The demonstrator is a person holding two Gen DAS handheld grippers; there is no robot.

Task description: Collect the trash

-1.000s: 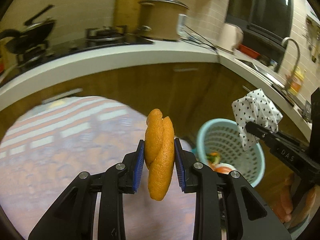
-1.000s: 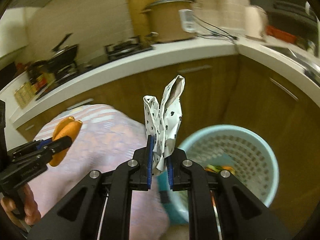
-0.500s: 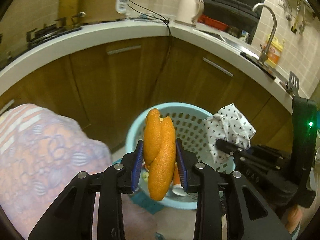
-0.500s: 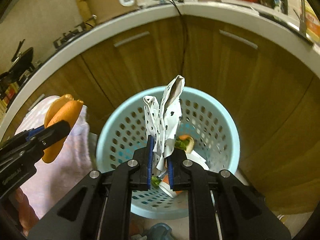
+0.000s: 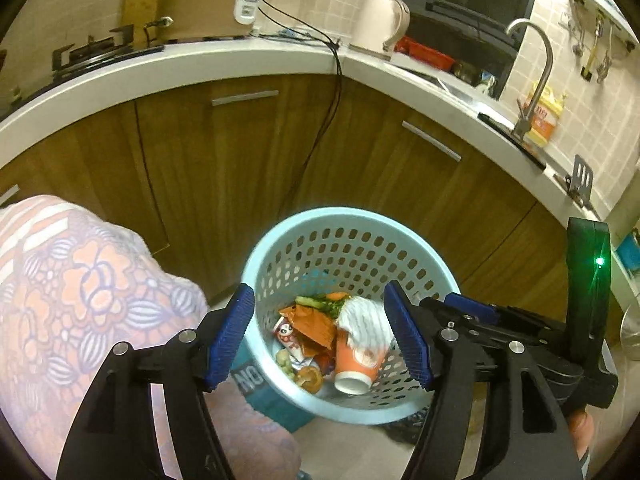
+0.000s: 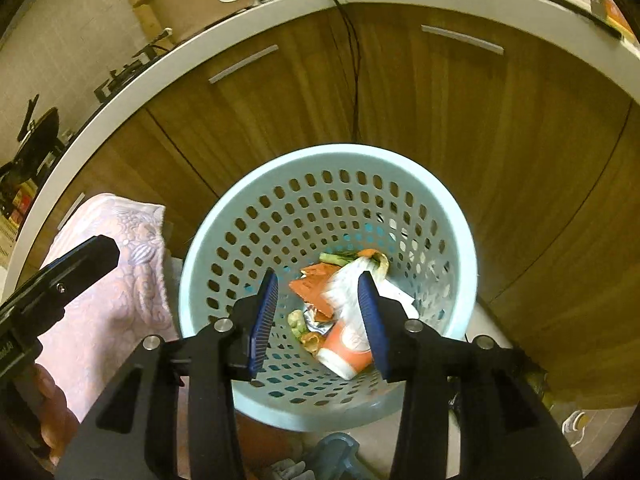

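A light blue perforated trash basket (image 5: pixel 344 224) stands on the floor by the wooden cabinets; it also shows in the right wrist view (image 6: pixel 328 160). Inside lie an orange paper cup (image 5: pixel 356 364), orange wrappers (image 5: pixel 314 324), vegetable scraps, an orange peel (image 5: pixel 310 378) and the white dotted paper (image 5: pixel 366 322), blurred. My left gripper (image 5: pixel 326 336) is open and empty above the basket. My right gripper (image 6: pixel 318 316) is open and empty above it too. The cup (image 6: pixel 344 348) and the paper (image 6: pixel 344 288) show between its fingers.
A table with a pink floral cloth (image 5: pixel 80 300) is at the left, beside the basket. Brown cabinets (image 5: pixel 248 152) under a white counter (image 5: pixel 200 64) curve behind it. A black cable (image 5: pixel 320 136) hangs down the cabinet. A faucet (image 5: pixel 536 76) is at the right.
Both grippers opened over the basket. The orange peel left my left gripper and the dotted paper left my right one; both now lie in the basket.
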